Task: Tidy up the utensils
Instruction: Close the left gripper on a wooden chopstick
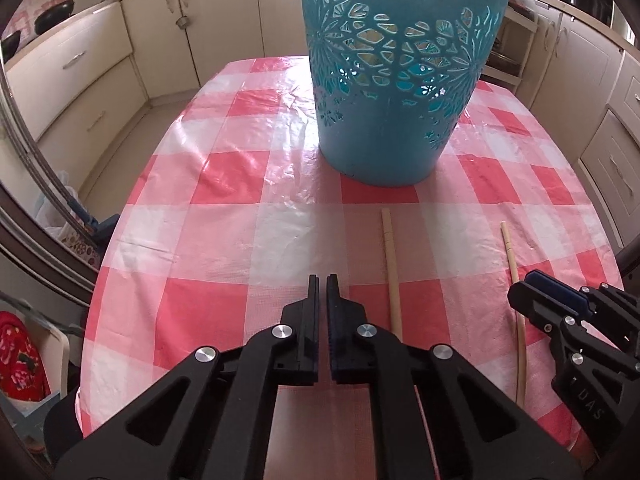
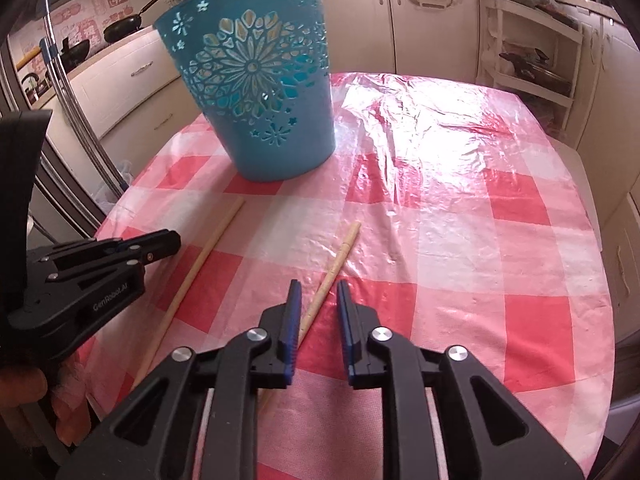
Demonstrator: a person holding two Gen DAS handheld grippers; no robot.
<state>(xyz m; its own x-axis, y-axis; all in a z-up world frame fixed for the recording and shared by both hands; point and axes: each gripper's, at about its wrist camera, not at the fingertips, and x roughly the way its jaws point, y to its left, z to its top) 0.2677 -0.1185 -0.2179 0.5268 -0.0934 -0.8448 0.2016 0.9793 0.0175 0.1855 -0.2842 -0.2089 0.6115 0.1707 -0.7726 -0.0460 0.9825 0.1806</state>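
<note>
Two pale wooden chopsticks lie on the pink checked tablecloth (image 1: 224, 240) in front of a tall blue cut-out basket (image 1: 400, 72) (image 2: 256, 80). My left gripper (image 1: 323, 284) (image 2: 170, 242) is shut with nothing in it, just left of the left chopstick (image 1: 391, 268) (image 2: 200, 264). My right gripper (image 2: 319, 296) (image 1: 532, 290) is open low over the right chopstick (image 2: 340, 256) (image 1: 514, 264). That stick runs between the blue-padded fingers (image 2: 294, 308), and the pads do not press on it. Its near end is hidden under the gripper.
The table's left edge drops off close to the left gripper, with metal poles (image 2: 80, 120) and bags beside it. Cream cabinets ring the room, and pans (image 2: 124, 24) stand on the left counter. A white shelf rack (image 2: 536, 60) stands at the far right. A person's hand (image 2: 24, 384) holds the left gripper.
</note>
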